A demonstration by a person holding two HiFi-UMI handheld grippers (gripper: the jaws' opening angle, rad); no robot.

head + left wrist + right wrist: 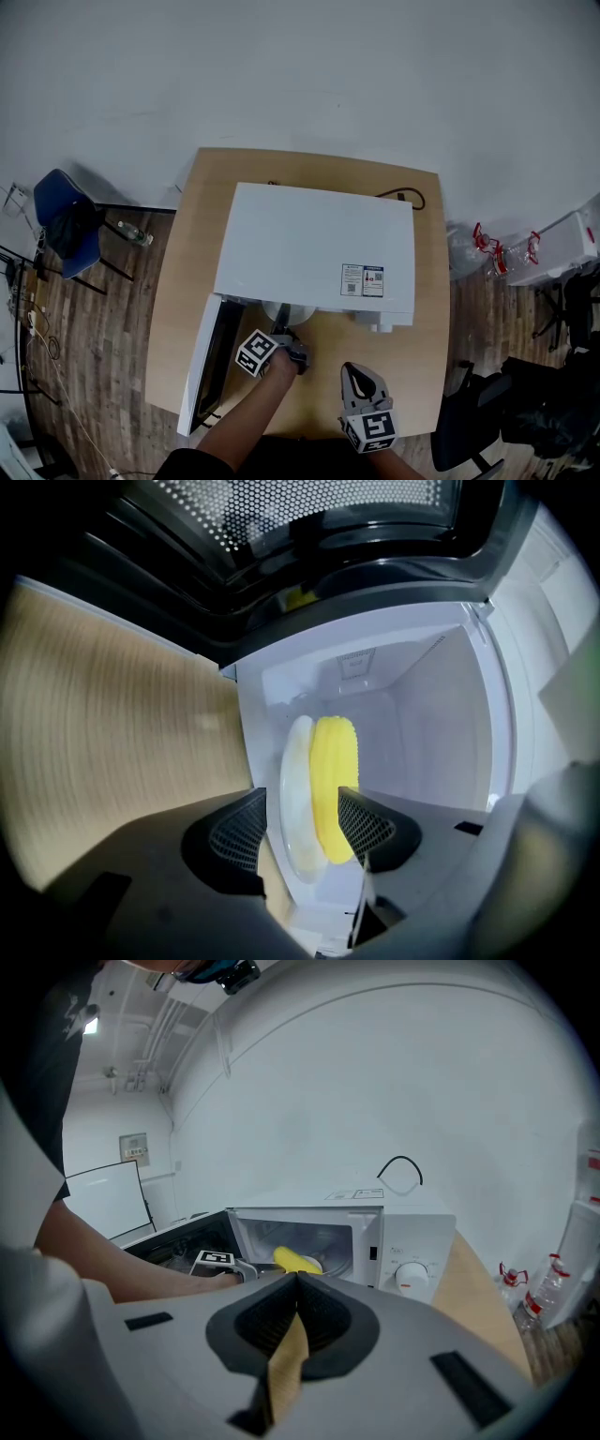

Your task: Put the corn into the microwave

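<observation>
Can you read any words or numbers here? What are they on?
No text here is readable.
The sticker on top of the microwave: too small.
The print by its dial: too small.
The label inside it: blurred.
The wall notice: too small.

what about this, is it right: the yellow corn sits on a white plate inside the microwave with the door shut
Not quite: the door is open, swung out at the left of the microwave, as the head view shows. The rest holds: the yellow corn sits on the white plate inside.
</observation>
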